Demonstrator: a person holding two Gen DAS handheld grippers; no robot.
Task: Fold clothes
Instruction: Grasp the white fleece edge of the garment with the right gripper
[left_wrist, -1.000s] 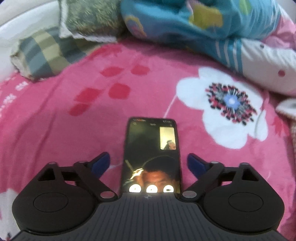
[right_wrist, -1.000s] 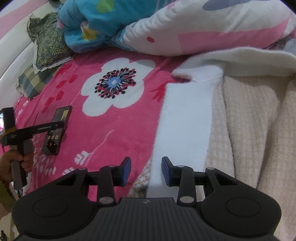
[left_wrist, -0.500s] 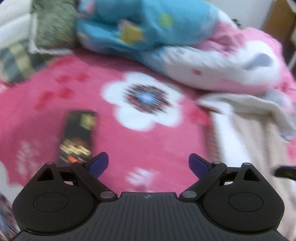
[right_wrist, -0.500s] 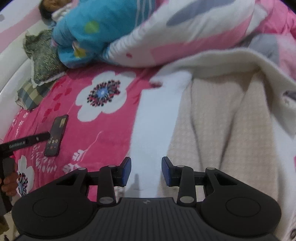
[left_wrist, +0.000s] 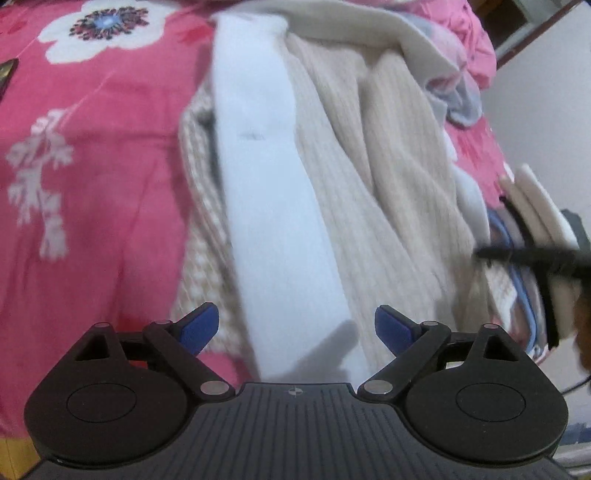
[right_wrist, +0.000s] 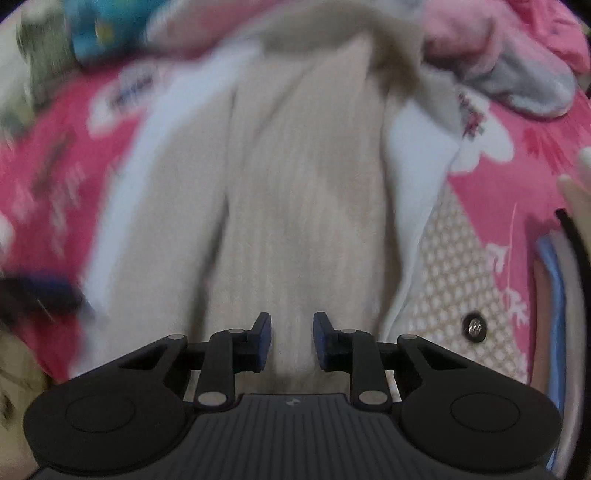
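A beige knitted garment (left_wrist: 388, 192) with a white fleece band (left_wrist: 273, 206) is lying spread on the pink flowered blanket (left_wrist: 96, 206). The left gripper (left_wrist: 297, 326) is hanging over the band with its blue fingers (left_wrist: 199, 326) standing wide and nothing between them. The right gripper (right_wrist: 291, 341) is hovering over the beige knit, its jaws having just been closing to a narrow gap, gripping nothing.
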